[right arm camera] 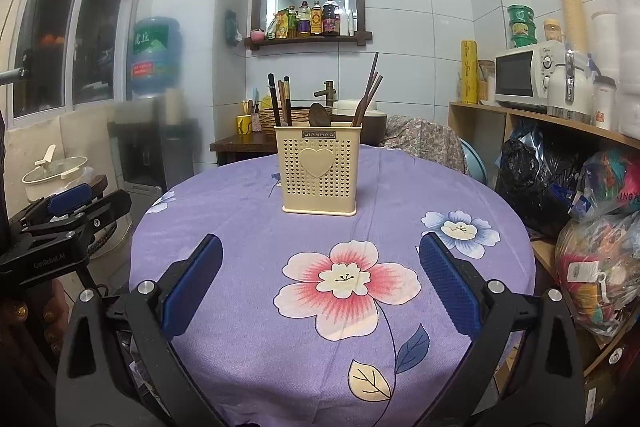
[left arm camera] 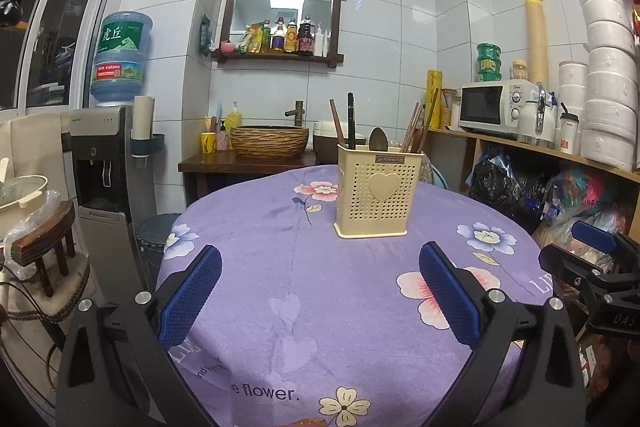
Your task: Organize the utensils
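Through the left wrist view the left gripper (left arm camera: 320,291) hangs with jaws released, the utensil holder (left arm camera: 374,189) upright on the tabletop (left arm camera: 260,267) toward one o'clock, while through the right wrist view the right gripper (right arm camera: 320,287), likewise released, faces it at twelve, seemingly nearer.

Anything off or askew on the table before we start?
Nothing stands out. The utensil holder stands upright on the purple tablecloth, chopsticks and spoon inside, nothing spilled. Both tools, left and right, are open and empty.
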Demonstrator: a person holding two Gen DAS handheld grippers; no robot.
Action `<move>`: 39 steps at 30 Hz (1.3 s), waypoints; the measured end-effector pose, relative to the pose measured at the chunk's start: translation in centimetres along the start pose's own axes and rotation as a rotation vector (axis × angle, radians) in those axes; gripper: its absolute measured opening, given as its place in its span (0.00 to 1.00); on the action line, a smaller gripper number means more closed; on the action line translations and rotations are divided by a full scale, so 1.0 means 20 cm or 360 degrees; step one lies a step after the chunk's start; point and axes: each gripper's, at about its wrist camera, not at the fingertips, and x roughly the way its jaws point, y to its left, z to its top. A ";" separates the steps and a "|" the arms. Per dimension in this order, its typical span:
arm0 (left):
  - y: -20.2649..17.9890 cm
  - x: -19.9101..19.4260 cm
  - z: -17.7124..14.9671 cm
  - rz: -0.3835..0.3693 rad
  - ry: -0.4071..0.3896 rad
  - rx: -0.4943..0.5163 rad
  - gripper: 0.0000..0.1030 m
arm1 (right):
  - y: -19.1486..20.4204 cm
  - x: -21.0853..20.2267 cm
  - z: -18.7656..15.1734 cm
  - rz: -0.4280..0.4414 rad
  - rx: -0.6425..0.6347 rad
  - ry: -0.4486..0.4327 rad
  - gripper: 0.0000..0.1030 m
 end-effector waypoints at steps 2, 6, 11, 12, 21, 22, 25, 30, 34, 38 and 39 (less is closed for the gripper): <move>0.00 0.00 0.00 0.0000 -0.0005 0.0003 0.95 | 0.00 0.00 0.00 0.0001 0.0000 -0.0001 0.94; -0.01 0.00 0.00 -0.0003 0.0002 0.0012 0.95 | 0.00 0.00 0.00 -0.0004 -0.0011 0.0008 0.94; 0.00 0.00 0.00 -0.0004 0.0008 -0.0001 0.95 | 0.00 0.00 0.00 -0.0005 -0.0013 0.0008 0.94; 0.00 0.00 0.00 -0.0004 0.0008 -0.0001 0.95 | 0.00 0.00 -0.01 -0.0004 -0.0010 0.0008 0.94; 0.00 0.00 0.00 0.0006 0.0012 0.0009 0.95 | 0.00 0.00 0.00 0.0007 0.0001 0.0014 0.94; 0.00 0.00 0.00 0.0005 0.0014 0.0007 0.95 | -0.01 0.00 0.00 0.0009 0.0003 0.0014 0.94; 0.00 0.00 0.00 0.0005 0.0015 0.0009 0.95 | -0.01 0.00 0.00 0.0012 0.0008 0.0016 0.94; 0.00 0.00 -0.01 0.0002 0.0015 0.0004 0.95 | -0.01 0.01 0.00 0.0014 0.0007 0.0017 0.94; -0.01 0.00 -0.01 0.0003 0.0016 0.0008 0.95 | -0.01 0.01 0.00 0.0014 0.0008 0.0018 0.94; -0.02 0.01 -0.01 0.0001 0.0015 0.0008 0.95 | -0.01 0.01 0.00 0.0015 0.0004 0.0020 0.94; -0.02 0.01 -0.01 0.0000 0.0016 0.0008 0.95 | -0.01 0.01 0.00 0.0016 0.0005 0.0021 0.94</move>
